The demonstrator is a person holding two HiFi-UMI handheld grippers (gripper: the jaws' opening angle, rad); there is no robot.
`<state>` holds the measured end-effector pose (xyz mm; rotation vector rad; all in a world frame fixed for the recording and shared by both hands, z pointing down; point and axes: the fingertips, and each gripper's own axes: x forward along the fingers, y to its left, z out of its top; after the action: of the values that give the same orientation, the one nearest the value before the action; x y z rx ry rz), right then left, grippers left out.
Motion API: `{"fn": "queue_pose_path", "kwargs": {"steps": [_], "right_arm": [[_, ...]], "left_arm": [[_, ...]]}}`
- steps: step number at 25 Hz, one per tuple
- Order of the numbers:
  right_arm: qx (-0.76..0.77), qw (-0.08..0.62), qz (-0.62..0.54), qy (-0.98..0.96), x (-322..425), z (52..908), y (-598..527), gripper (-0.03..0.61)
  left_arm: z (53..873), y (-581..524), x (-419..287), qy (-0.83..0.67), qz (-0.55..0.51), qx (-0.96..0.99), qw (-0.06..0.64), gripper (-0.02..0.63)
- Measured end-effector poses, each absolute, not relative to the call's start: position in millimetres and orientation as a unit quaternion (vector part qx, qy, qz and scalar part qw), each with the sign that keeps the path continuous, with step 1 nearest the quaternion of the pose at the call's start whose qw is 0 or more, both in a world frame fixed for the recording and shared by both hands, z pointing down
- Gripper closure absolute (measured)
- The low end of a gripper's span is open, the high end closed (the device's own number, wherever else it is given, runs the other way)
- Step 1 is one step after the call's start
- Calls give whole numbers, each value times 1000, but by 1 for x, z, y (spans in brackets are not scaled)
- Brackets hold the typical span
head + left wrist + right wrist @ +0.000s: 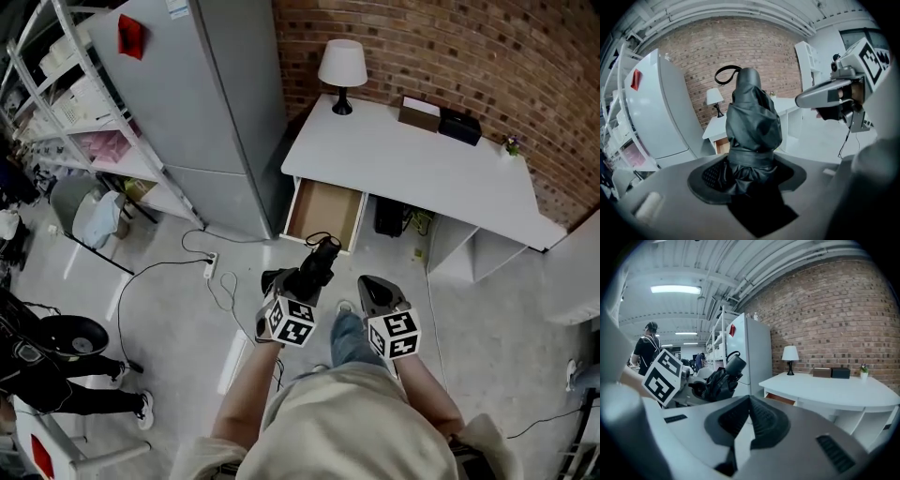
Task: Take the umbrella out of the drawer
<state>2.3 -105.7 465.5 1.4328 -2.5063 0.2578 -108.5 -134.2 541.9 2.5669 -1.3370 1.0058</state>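
A folded black umbrella (317, 263) with a wrist loop is held in my left gripper (302, 279), well in front of the open drawer (323, 211) of the white desk (412, 164). In the left gripper view the umbrella (752, 126) stands up between the pads, which press on its gathered fabric. The drawer's wooden bottom looks bare. My right gripper (368, 284) is beside the left one, to its right, and holds nothing. In the right gripper view its jaws (750, 416) meet, and the umbrella (719, 380) shows at the left.
A table lamp (342, 66) and two boxes (419, 112) stand on the desk by the brick wall. A grey fridge (187, 103) and white shelving (84, 103) are to the left. A power strip with its cable (211, 265) lies on the floor.
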Motion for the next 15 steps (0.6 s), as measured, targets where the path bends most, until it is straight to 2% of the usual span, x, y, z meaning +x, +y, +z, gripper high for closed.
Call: {"fn": "queue_pose_path", "kwargs": {"steps": [15], "right_arm": [[479,96,49,-871,-6,436,-67,575]], "left_arm": [[500,-61,-151,-514,228,821,96,360]]}}
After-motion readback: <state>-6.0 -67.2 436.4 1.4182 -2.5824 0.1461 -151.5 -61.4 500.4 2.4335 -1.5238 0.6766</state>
